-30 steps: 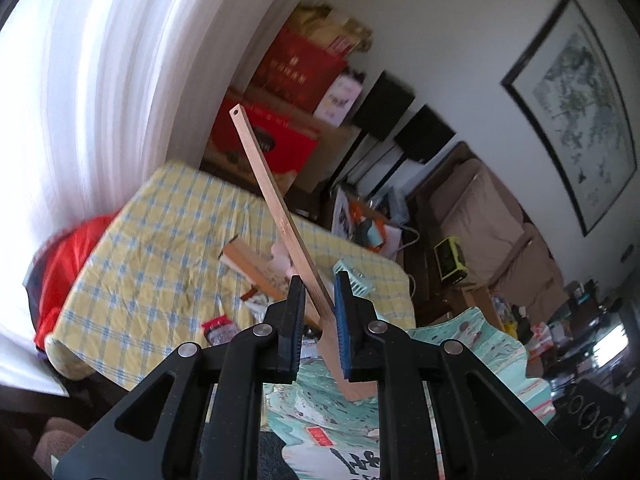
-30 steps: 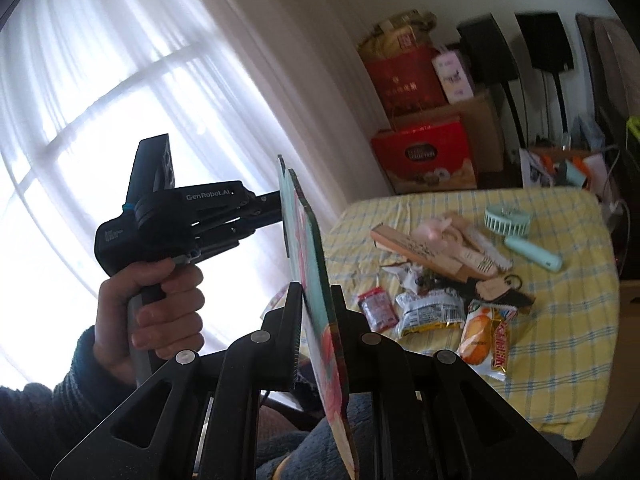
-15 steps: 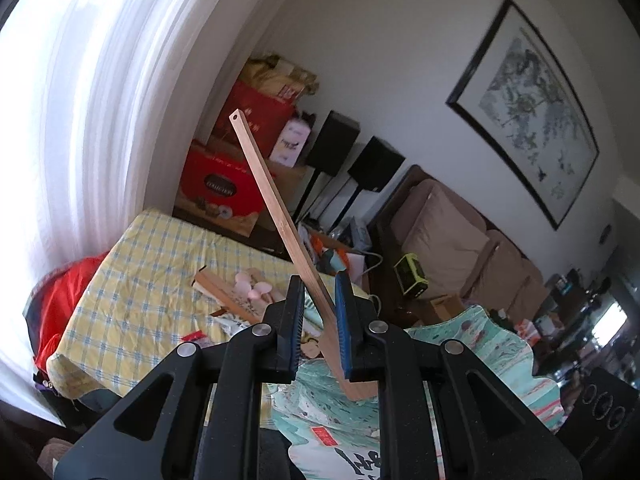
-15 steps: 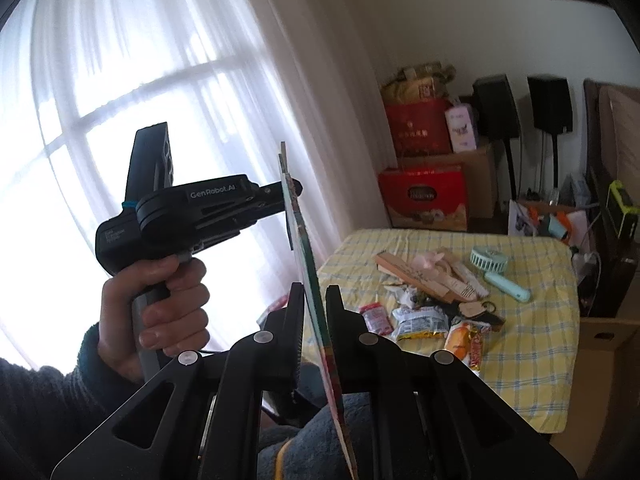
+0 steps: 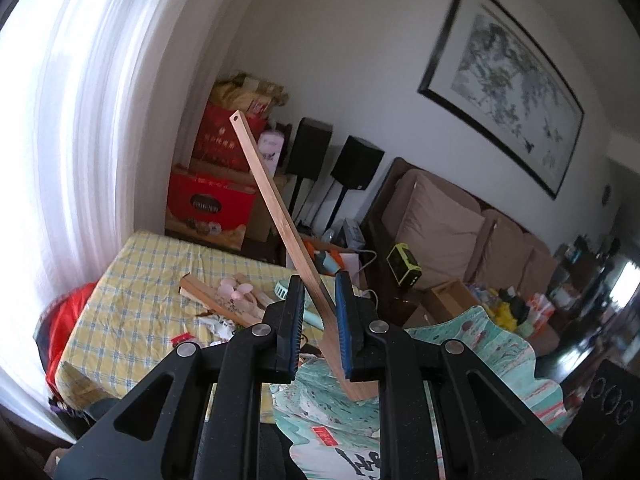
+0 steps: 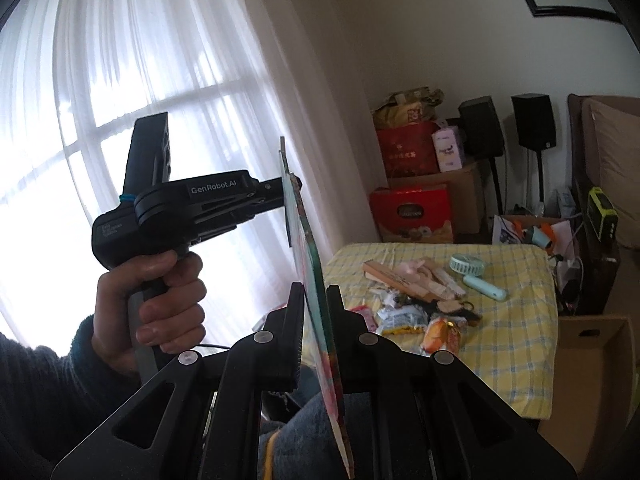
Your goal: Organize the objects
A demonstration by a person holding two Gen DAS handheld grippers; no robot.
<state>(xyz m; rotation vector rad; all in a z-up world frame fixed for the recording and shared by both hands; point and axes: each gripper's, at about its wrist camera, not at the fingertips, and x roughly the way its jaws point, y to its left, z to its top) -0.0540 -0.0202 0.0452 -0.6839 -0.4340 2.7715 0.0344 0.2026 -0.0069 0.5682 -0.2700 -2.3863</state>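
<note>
Fan work, as I see it from my feeds: my left hand-held gripper (image 5: 318,320) pinches the fan's wooden end rib (image 5: 280,220), which slants up and to the left with a small hole at its tip. My right hand-held gripper (image 6: 316,320) is clamped on the edge of the fan's teal painted leaf (image 6: 316,280), seen nearly edge-on. In the right wrist view a hand (image 6: 154,308) grips the left tool's handle against the bright curtain (image 6: 120,80). Beyond, well apart, the table (image 6: 516,344) with its yellow checked cloth carries snack packets (image 6: 400,316), a mint handheld fan (image 6: 472,272) and a wooden folded fan (image 6: 396,278).
</note>
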